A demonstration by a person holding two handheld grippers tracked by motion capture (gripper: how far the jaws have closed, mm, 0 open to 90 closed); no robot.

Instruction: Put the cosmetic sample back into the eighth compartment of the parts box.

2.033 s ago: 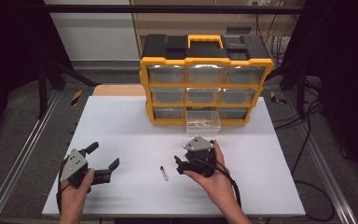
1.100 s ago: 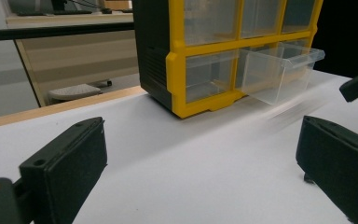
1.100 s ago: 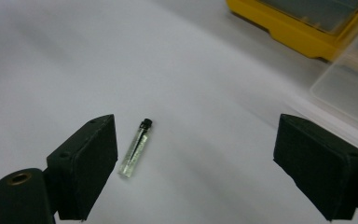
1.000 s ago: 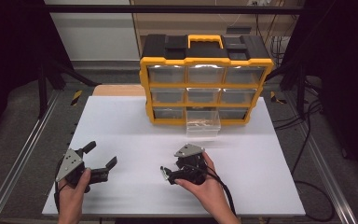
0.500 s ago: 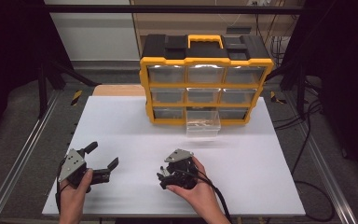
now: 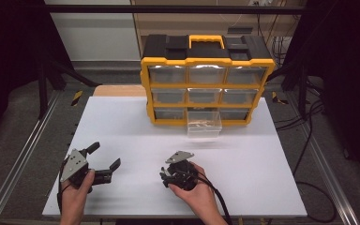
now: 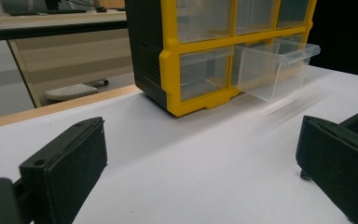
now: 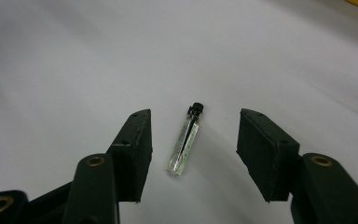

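A small clear vial with a black cap lies flat on the white table between the jaws of my right gripper. Those jaws have just been closing around it and neither pad touches it. In the high view the right gripper points down at the table's front middle and covers the vial. My left gripper rests open at the front left with nothing between its fingers. The yellow and black drawer cabinet stands at the back, its bottom middle clear drawer pulled out.
The white table has bare room on the right and between the grippers and the cabinet. Cables trail from both grippers over the front edge. Metal rails run along both sides of the table.
My right gripper moved left and down over the vial, and its jaws narrowed around it. The left gripper stayed in place.
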